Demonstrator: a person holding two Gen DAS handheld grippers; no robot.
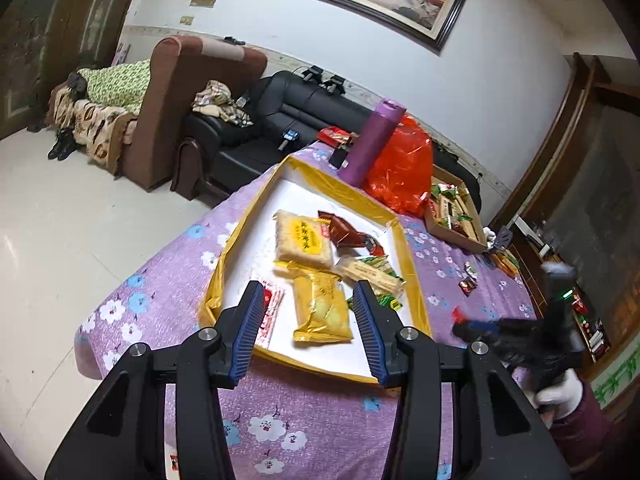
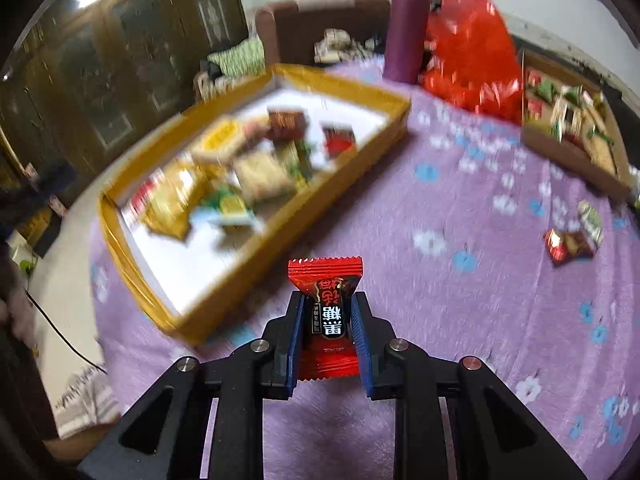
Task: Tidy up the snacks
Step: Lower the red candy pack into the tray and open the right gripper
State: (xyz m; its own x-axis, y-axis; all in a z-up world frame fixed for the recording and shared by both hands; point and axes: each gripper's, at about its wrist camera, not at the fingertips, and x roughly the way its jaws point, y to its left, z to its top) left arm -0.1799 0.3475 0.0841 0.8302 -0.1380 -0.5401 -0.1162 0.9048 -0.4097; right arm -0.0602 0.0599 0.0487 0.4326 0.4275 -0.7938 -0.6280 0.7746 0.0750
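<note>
A gold-rimmed box [image 1: 416, 280] with a white floor lies on the purple flowered tablecloth and holds several snack packets. Among them are a yellow packet [image 1: 322, 312], a pale cracker pack [image 1: 302, 238] and a dark red packet [image 1: 344, 232]. My left gripper [image 1: 308, 285] stands open over the box's near end, its pads bare. In the right wrist view my right gripper [image 2: 328, 298] is shut on a red candy packet [image 2: 326, 276], held upright above the cloth just right of the box [image 2: 132, 264]. The right gripper [image 1: 500, 332] also shows blurred at the left view's right edge.
A purple bottle [image 1: 372, 140] and a red plastic bag [image 1: 404, 168] stand behind the box. A cardboard box [image 2: 572, 144] of mixed snacks sits at the far right. Loose candies [image 2: 568, 242] lie on the cloth. A gloved hand [image 1: 560, 392] holds the right gripper. Sofas stand beyond the table.
</note>
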